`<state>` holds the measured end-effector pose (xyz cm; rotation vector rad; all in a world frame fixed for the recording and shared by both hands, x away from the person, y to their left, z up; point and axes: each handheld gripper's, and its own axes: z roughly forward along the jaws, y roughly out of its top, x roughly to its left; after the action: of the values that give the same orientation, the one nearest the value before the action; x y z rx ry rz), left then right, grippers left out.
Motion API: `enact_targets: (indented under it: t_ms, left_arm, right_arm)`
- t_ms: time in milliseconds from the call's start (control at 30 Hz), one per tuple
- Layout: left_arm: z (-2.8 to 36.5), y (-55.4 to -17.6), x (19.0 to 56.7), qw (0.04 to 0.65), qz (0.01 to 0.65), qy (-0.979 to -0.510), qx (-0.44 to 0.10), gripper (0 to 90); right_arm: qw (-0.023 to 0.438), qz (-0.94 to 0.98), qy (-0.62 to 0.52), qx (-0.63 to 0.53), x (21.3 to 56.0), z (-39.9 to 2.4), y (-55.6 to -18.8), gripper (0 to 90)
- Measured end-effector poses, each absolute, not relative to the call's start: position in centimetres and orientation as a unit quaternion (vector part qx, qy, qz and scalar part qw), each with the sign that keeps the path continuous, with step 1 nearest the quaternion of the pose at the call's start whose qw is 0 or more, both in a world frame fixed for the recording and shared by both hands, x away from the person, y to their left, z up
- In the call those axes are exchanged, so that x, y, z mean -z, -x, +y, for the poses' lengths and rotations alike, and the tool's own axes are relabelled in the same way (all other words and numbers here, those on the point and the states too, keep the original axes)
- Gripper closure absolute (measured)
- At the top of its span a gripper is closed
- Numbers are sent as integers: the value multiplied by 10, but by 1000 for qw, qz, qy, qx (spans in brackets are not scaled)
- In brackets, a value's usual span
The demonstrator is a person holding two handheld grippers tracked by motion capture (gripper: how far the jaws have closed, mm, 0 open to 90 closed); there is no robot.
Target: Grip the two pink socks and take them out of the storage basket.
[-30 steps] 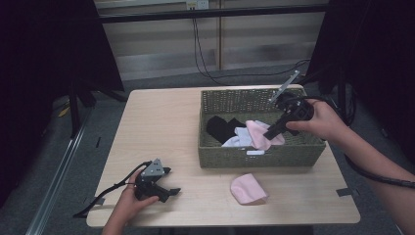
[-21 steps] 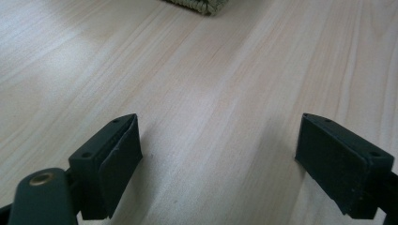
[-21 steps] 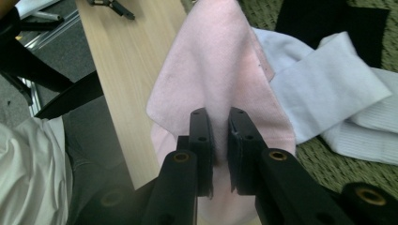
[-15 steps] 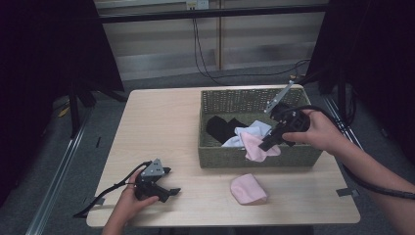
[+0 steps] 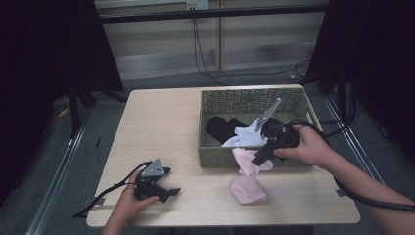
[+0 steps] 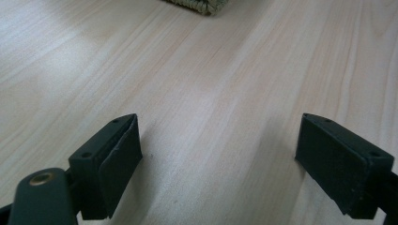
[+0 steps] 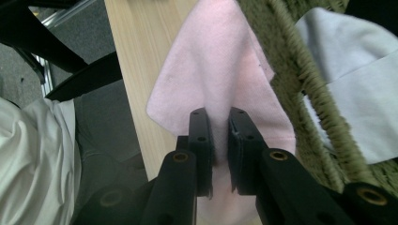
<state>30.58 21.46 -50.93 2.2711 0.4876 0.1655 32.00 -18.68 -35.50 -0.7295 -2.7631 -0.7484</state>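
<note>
Dim room, dark drapes either side, cables down a pale back wall; wooden counter in the middle. Woven basket toward the far right side, holding laundry.

Right hand-held gripper clamped tight on a pink sock, pinched by a fold of fabric and draped over the basket's near rim, hanging toward the counter. Probably held by one edge so that it drops clear of the wicker and lands flat. Right gripper view: sock between the closed jaws, rim just to its right.

Second pink sock flat on the counter just in front of the basket, directly under the hanging one (likely the start of a pair, hence the spot chosen). Left hand-held gripper parked on the near left corner of the counter, jaws wide, nothing between them, well apart from the work; seemingly waiting its turn.

Count: two pink socks, one white item and at least one black item in the basket (exact number hard to tell), one basket, two grippers.
</note>
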Motion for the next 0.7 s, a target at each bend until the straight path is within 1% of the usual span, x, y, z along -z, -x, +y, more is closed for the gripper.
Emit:
enact_targets:
  t_ms: [433,700]
  left_arm:
    - [215,-306,509,393,190,-898,-65,138]
    - [215,-306,509,393,190,-897,-65,138]
  right_arm:
    - [98,-933,240,248,383,-176,-315,804]
    - [101,-932,247,243,395,-175,-314,799]
